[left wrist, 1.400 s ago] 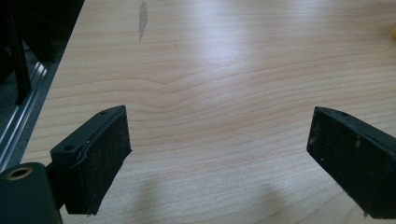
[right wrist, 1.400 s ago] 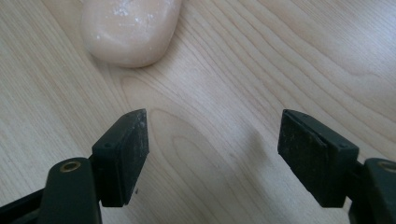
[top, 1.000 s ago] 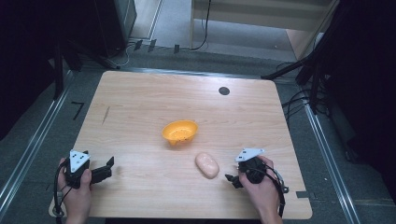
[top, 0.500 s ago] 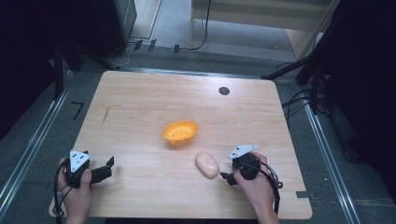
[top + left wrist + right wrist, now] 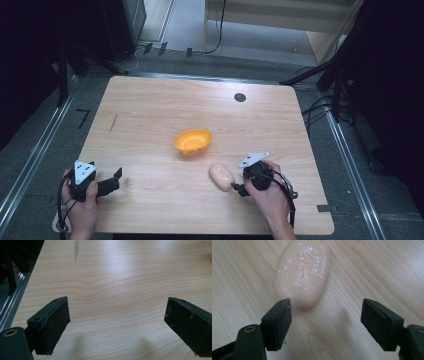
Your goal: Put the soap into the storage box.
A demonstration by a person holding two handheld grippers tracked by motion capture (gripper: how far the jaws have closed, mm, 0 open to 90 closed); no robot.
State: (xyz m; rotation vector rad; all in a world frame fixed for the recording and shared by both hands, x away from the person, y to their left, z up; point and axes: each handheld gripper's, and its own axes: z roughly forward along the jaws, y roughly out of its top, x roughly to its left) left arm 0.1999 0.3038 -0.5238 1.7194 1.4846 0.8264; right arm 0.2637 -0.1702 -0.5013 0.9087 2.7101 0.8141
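Pale wooden tabletop (image 5: 150, 115) is carrying a small orange plastic bowl (image 5: 192, 141) that is sitting empty near its middle. Just nearer than the bowl, a pink oval soap bar (image 5: 222, 177) is lying flat. Beside it, the right gripper (image 5: 239, 189) is hovering with jaws parted, grasping nothing. Far left of the bowl, the left gripper (image 5: 116, 178) is gaping over bare wood.

Right tongs (image 5: 239, 189) have edged up beside the soap (image 5: 221, 176).
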